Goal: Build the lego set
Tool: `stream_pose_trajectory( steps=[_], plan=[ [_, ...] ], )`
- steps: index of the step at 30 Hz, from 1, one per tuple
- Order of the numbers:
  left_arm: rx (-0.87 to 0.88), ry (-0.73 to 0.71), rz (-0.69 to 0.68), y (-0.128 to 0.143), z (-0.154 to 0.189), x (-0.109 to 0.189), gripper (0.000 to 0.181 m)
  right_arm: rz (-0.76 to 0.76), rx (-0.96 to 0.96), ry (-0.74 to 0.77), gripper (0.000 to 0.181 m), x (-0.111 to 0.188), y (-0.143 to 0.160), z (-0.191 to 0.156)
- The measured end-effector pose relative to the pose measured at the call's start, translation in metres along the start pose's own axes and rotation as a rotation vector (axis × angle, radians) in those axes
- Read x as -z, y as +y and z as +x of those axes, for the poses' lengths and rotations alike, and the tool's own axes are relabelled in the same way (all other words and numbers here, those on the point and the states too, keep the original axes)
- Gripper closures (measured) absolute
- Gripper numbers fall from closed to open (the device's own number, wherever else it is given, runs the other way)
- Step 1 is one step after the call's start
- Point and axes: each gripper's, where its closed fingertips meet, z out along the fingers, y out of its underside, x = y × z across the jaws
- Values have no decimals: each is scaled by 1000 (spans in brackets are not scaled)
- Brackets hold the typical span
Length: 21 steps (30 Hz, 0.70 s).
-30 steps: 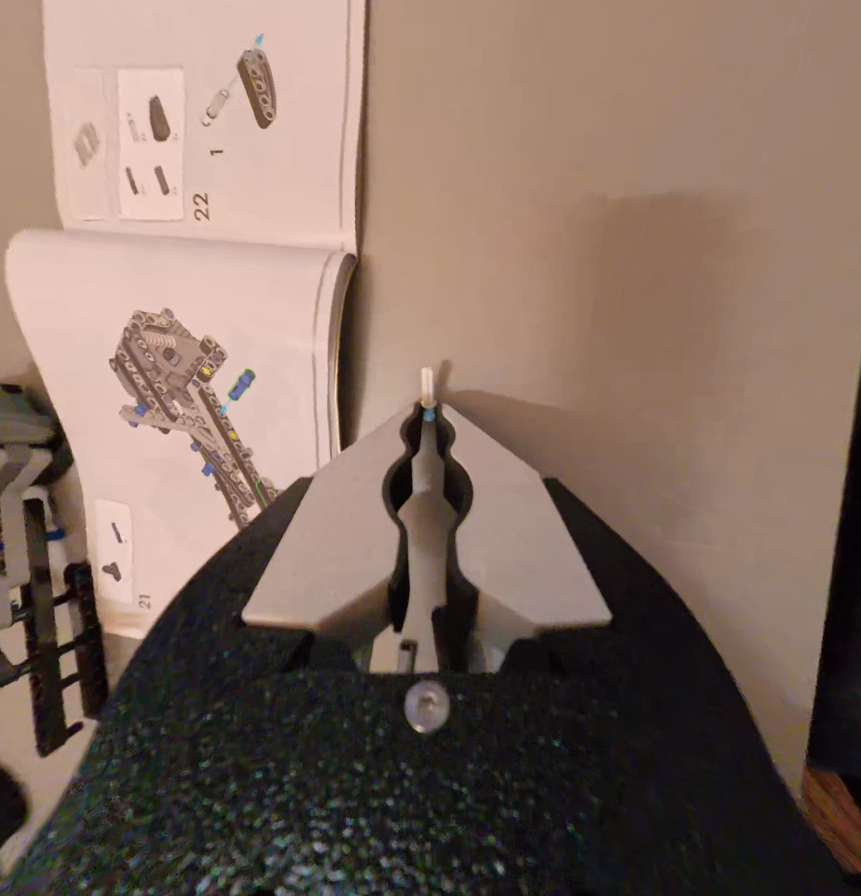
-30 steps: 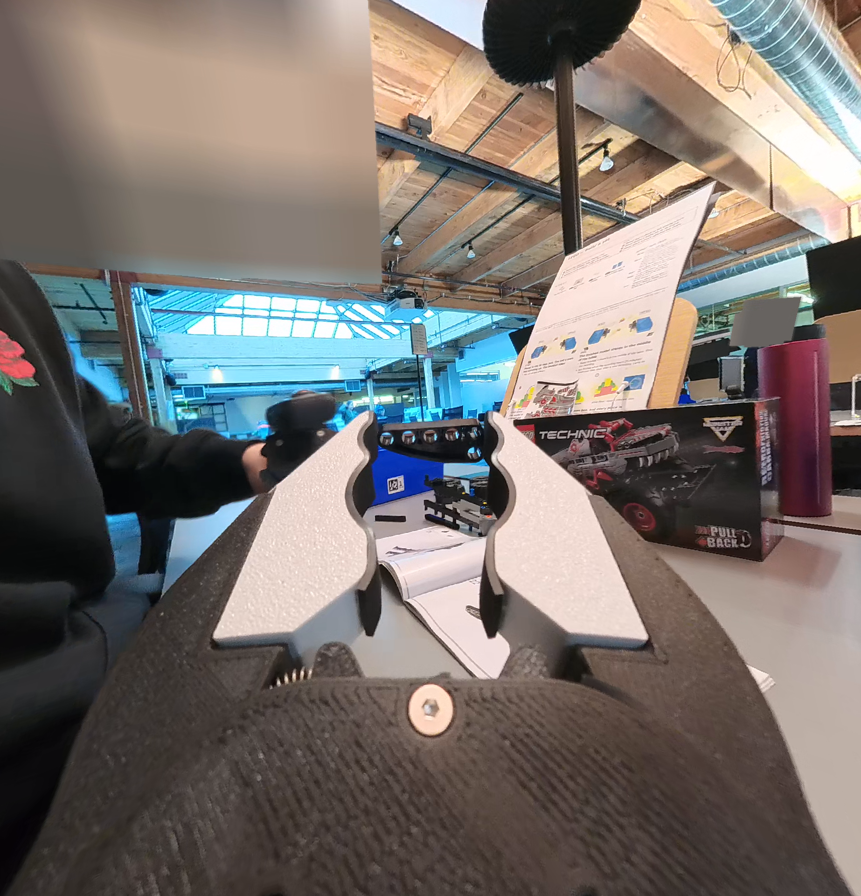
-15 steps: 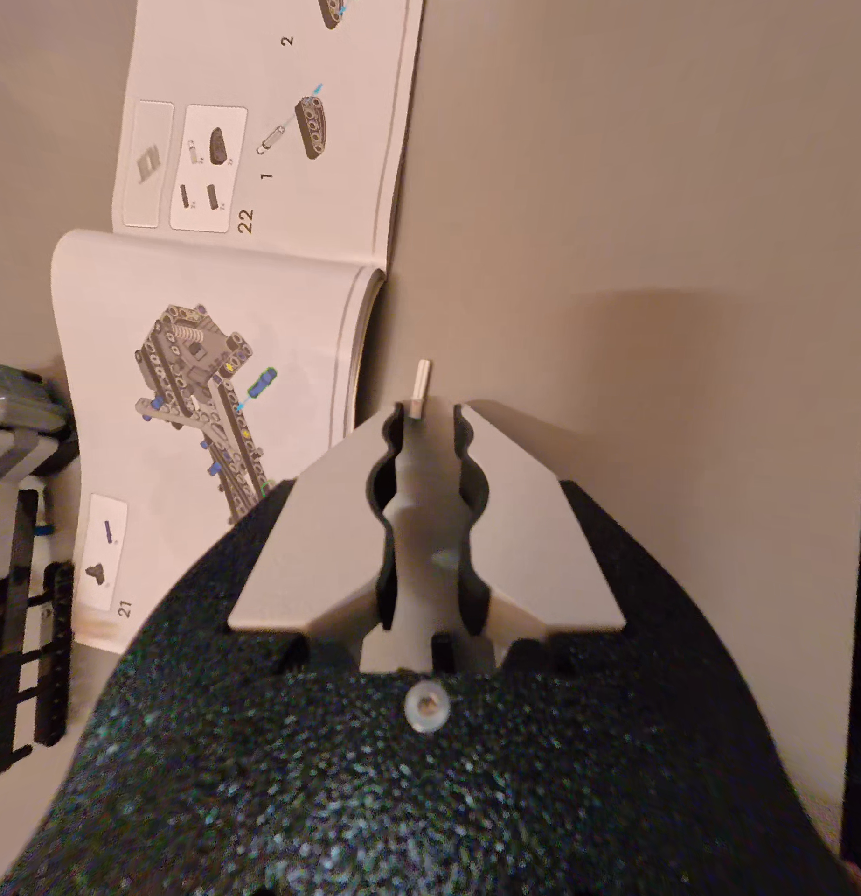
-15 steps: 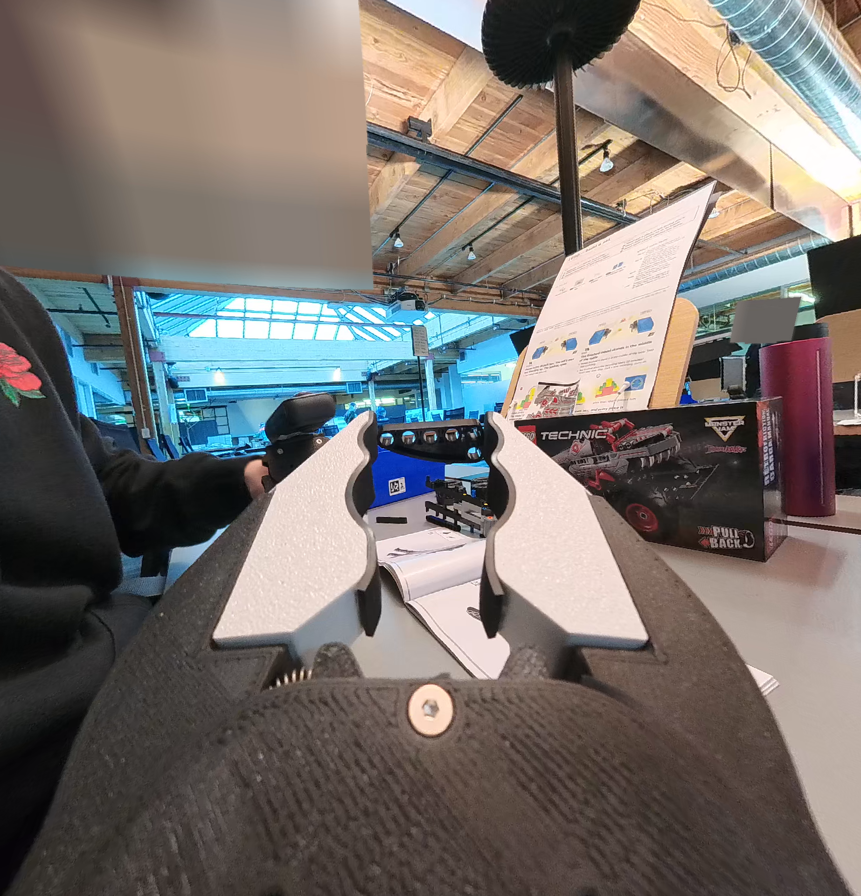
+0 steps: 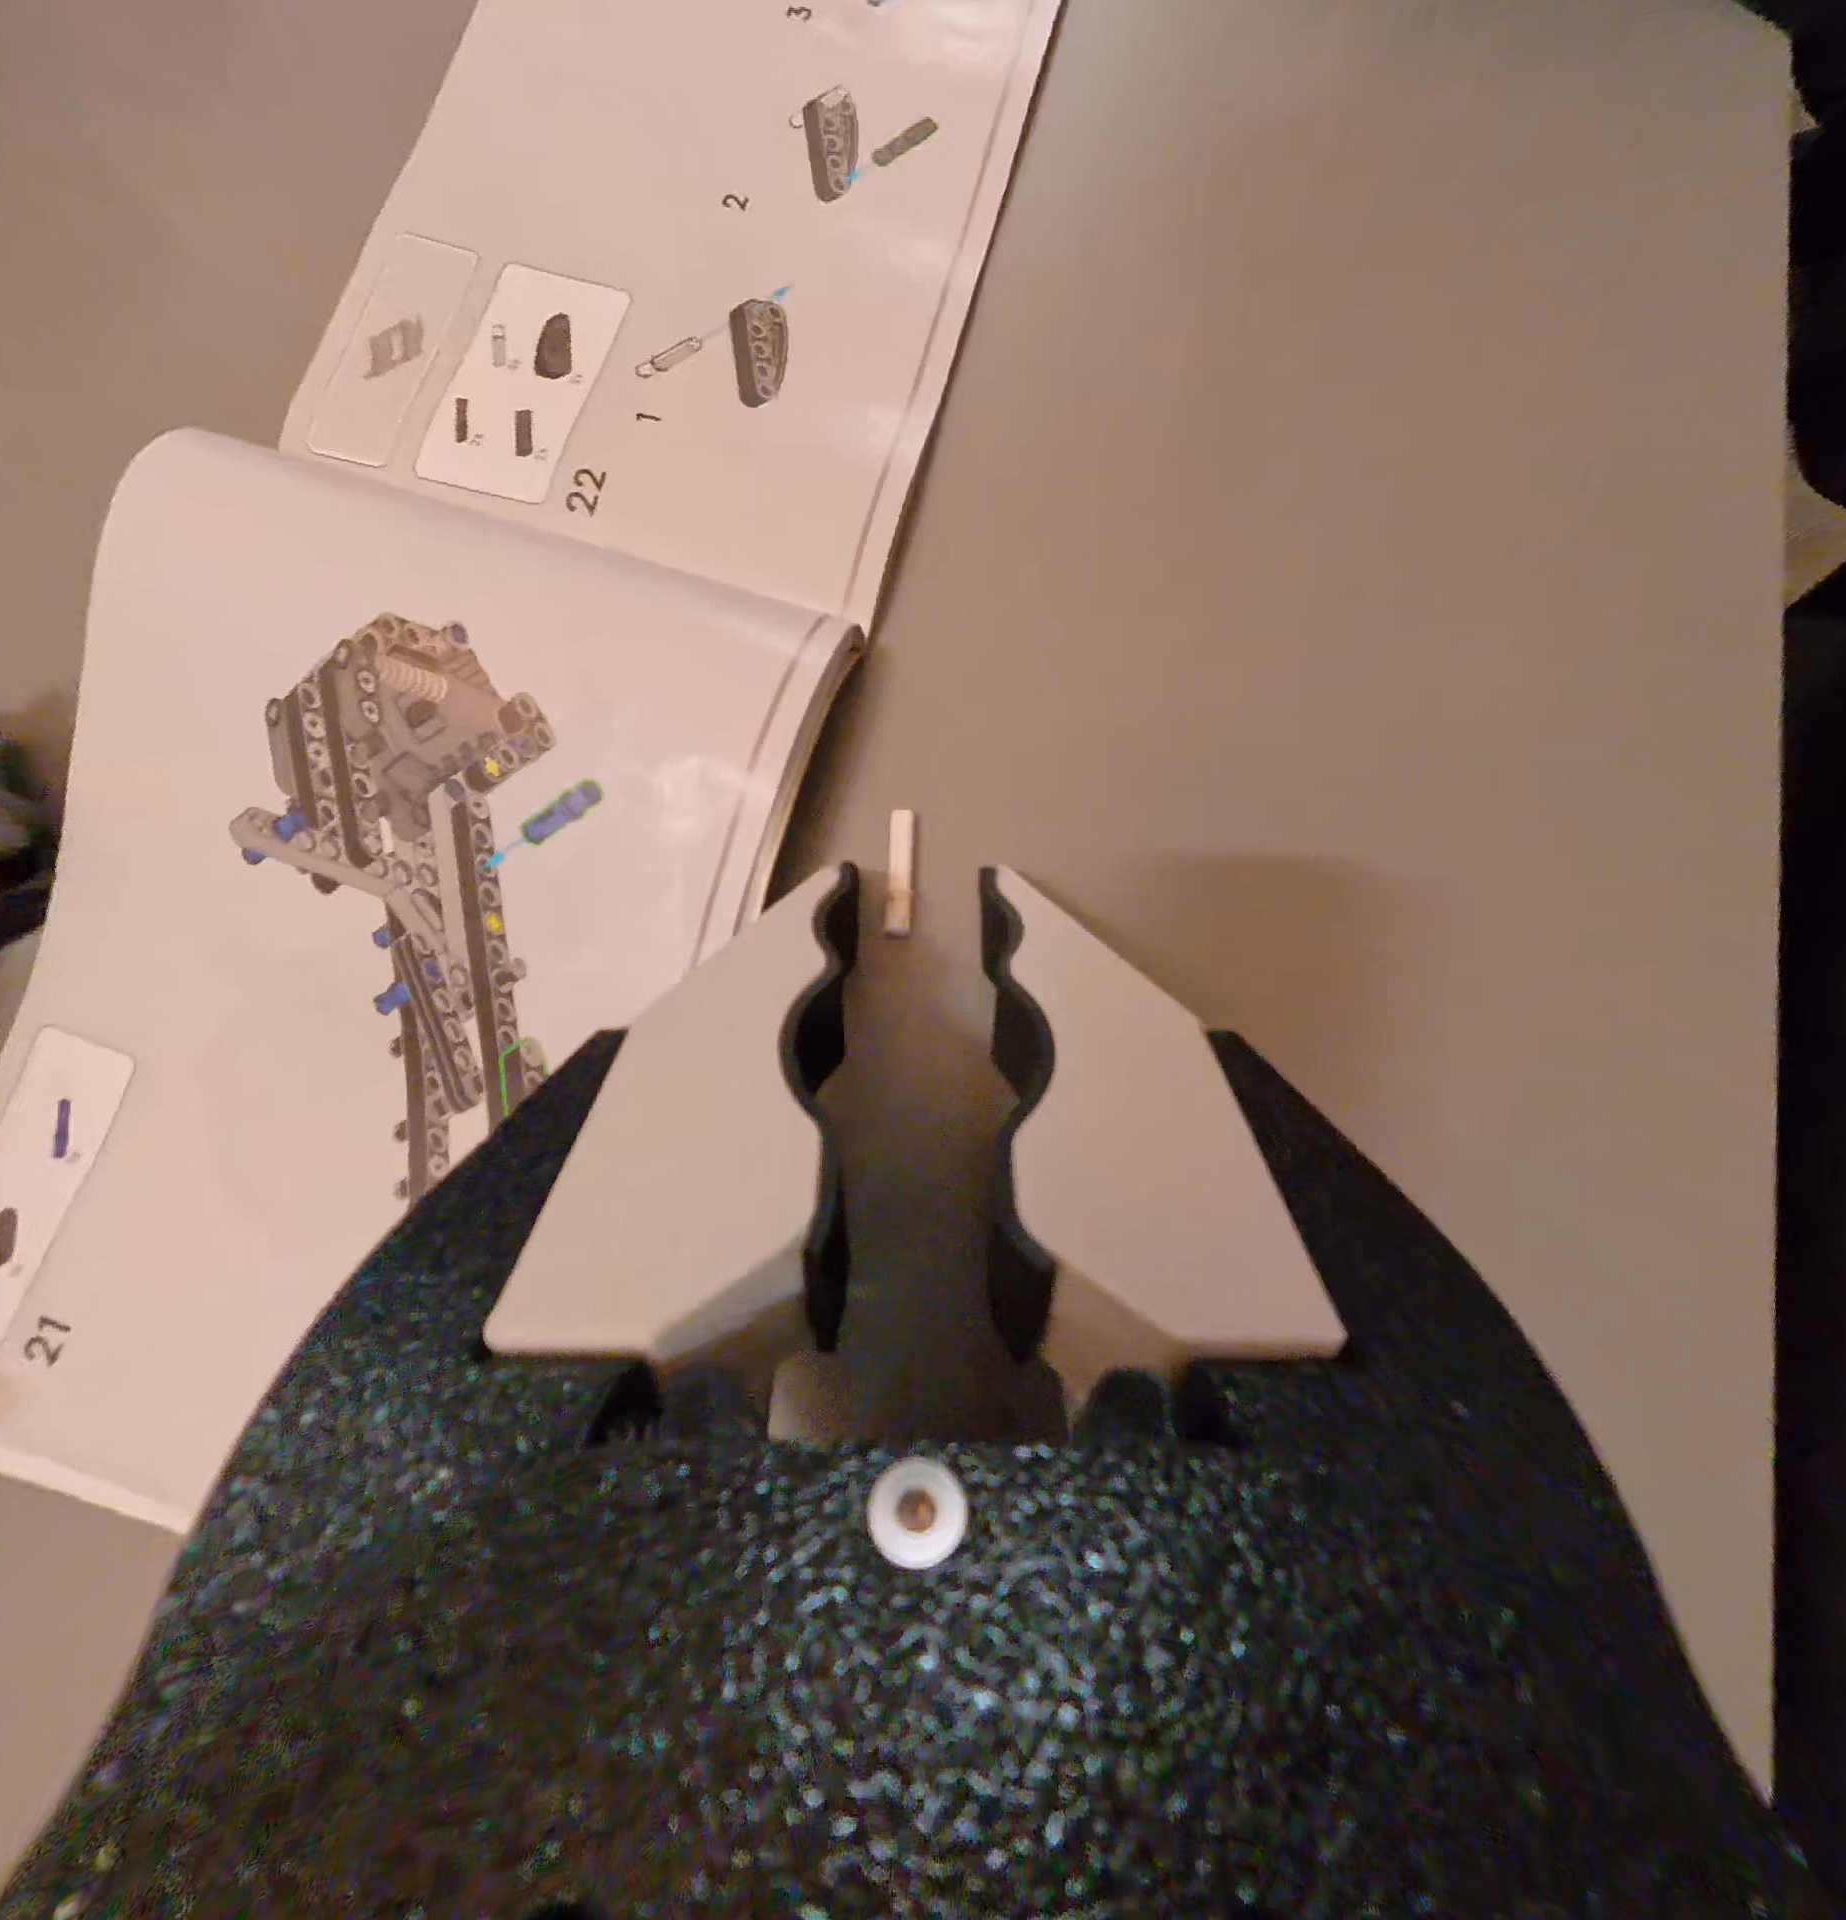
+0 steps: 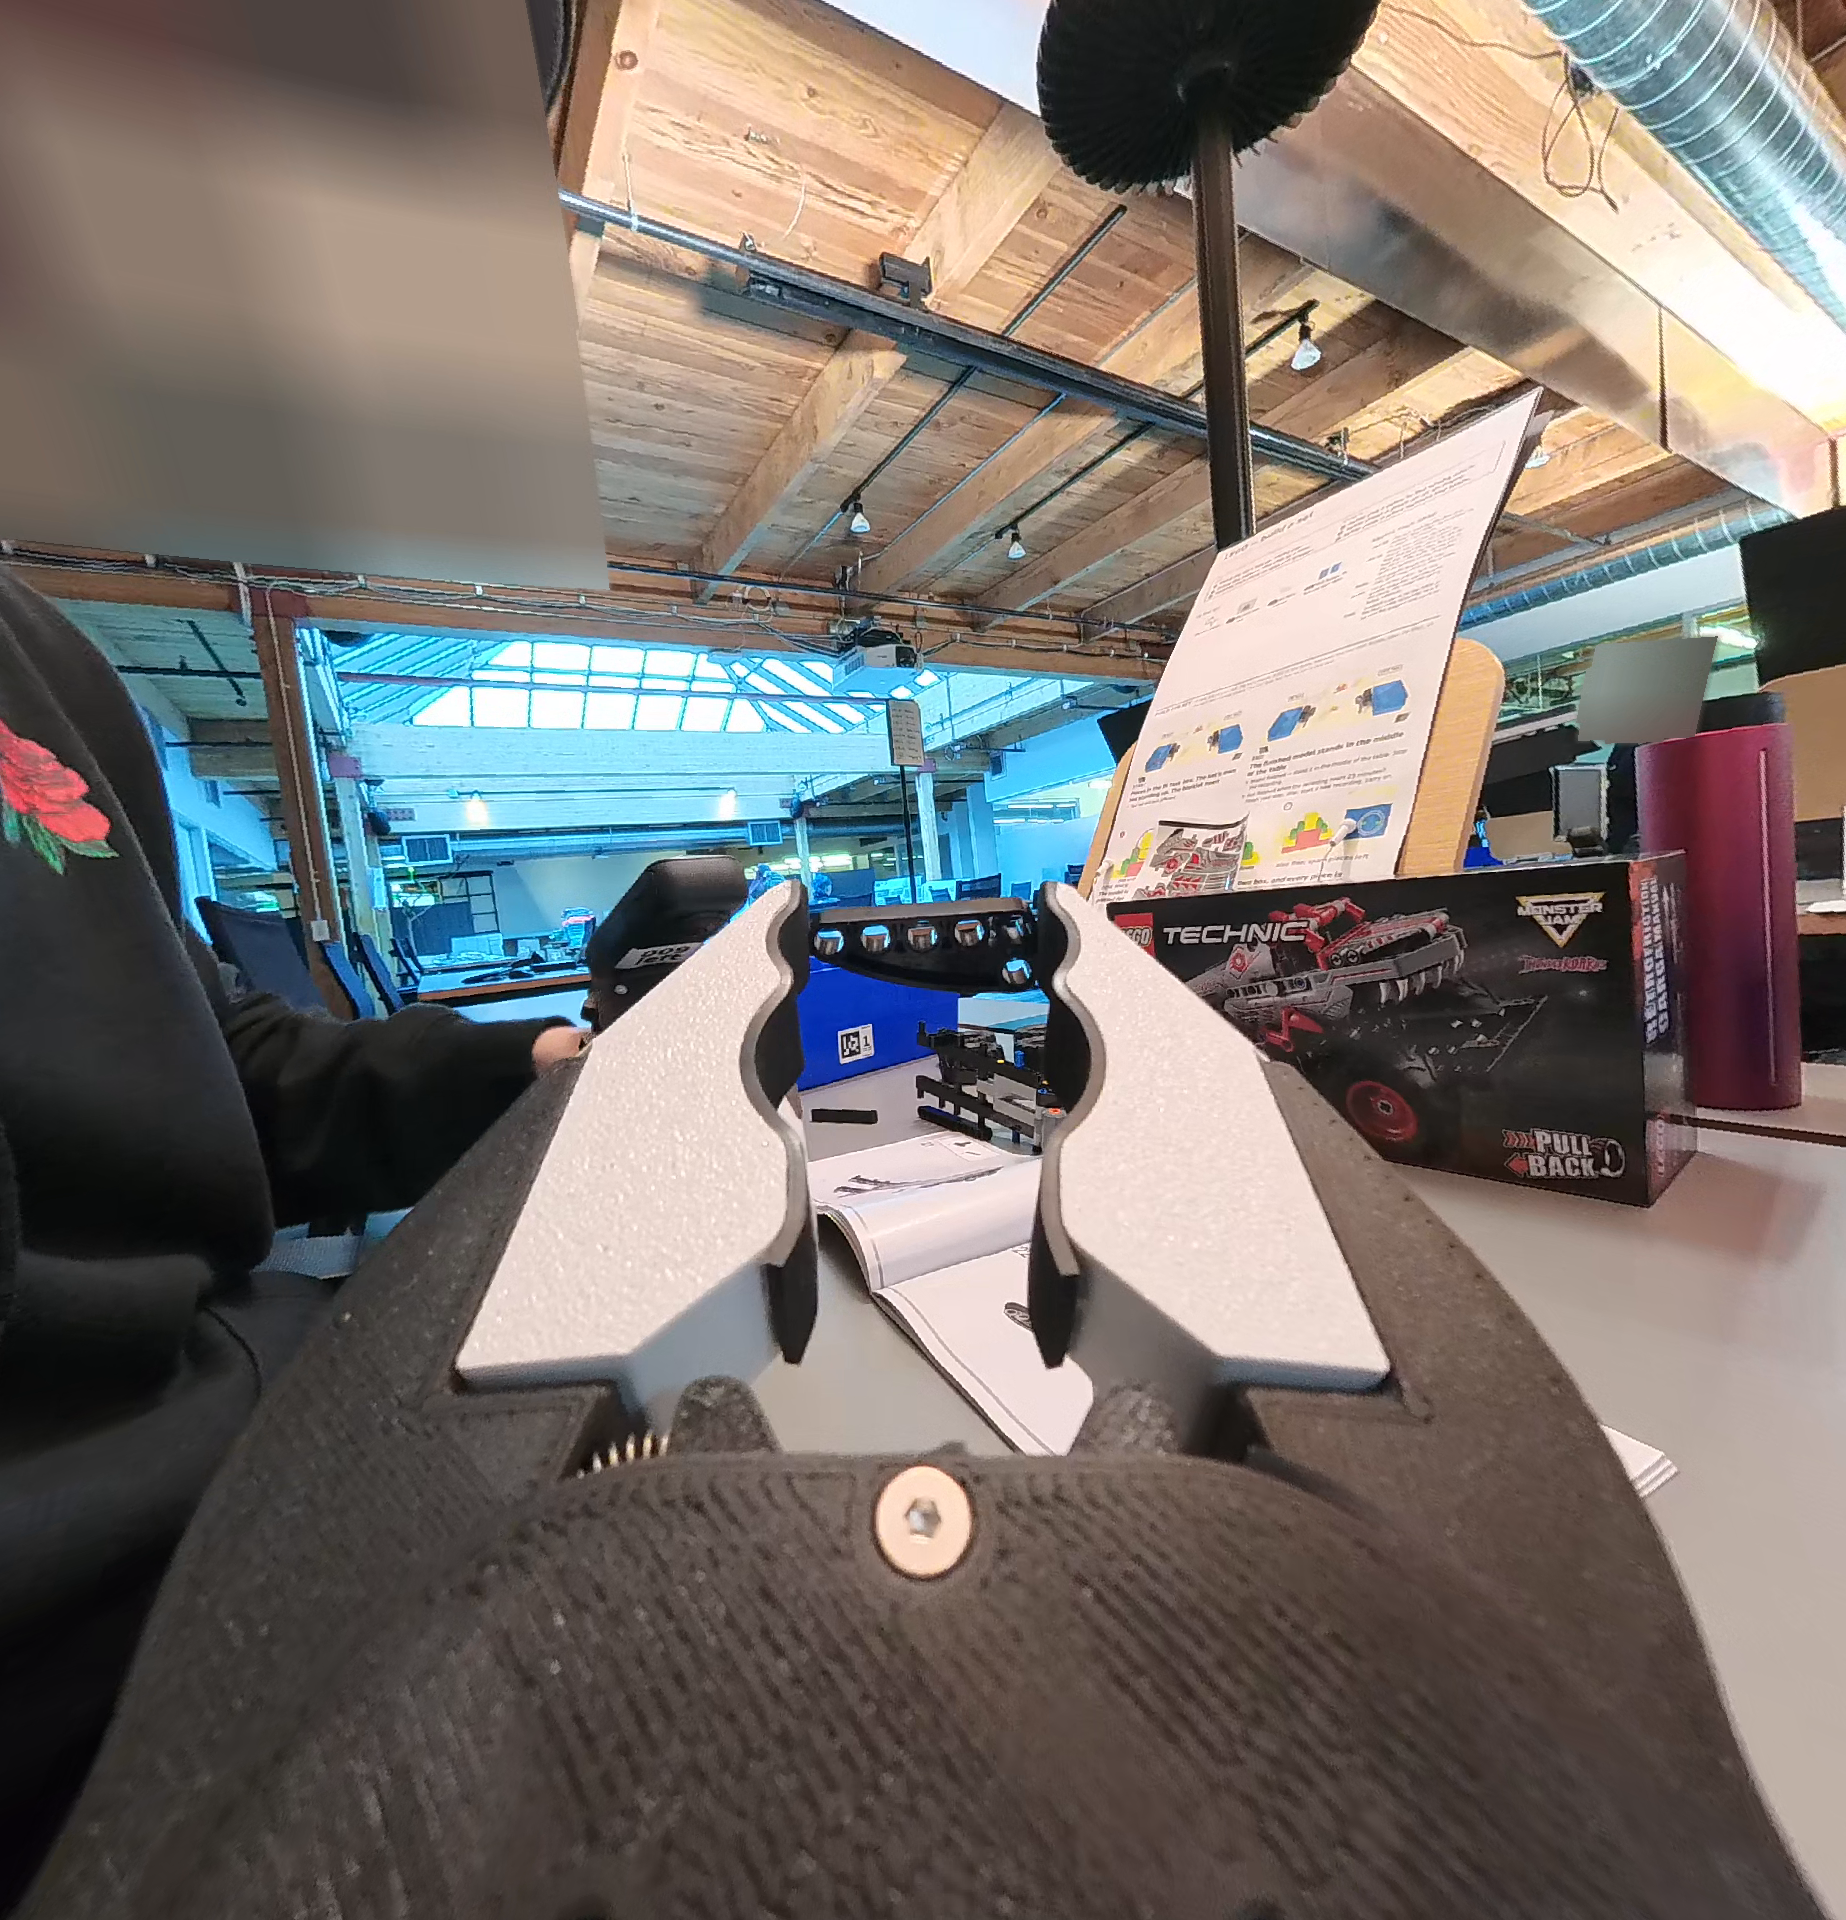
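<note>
My left gripper is open and points down at the grey table. A small pale pin lies on the table between its fingertips, closer to the left one. My right gripper is shut on a black beam with a row of holes, held level above the table. The open instruction booklet lies left of the pin and also shows in the right wrist view. The left gripper shows farther off in the right wrist view.
A partly built black and grey model stands behind the booklet. The set's box, a maroon bottle and a printed sheet on a wooden stand are at the right. A person's black sleeve is at the left. The table edge runs along the right.
My left gripper has opened and let go of the pale pin, which now lies on the table. It also shifted over the booklet. My right gripper keeps holding the black beam still.
</note>
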Motion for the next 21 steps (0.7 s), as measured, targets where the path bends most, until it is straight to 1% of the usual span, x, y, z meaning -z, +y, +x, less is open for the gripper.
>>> stream_pose_trajectory(
  steps=[7,9,11,14,15,16,21],
  plan=[
    [45,-45,47,-2,-5,-3,178,-13,6,-7,140,-2,2,-3],
    [61,-42,66,-2,-5,-3,179,-25,2,-19,140,-3,5,-6],
    [57,-48,77,-2,-5,-3,179,-64,9,-22,140,-6,12,-2],
    [19,-86,65,-3,-3,-3,179,-142,61,-11,140,-15,24,-6],
    [-17,-78,72,-7,2,-1,179,-160,80,12,140,-18,28,-5],
    [-52,-92,106,-17,2,4,179,-164,86,-1,140,-22,30,-8],
    [-304,-157,272,-88,-8,47,179,-149,-2,-73,139,-44,39,-19]
  ],
)
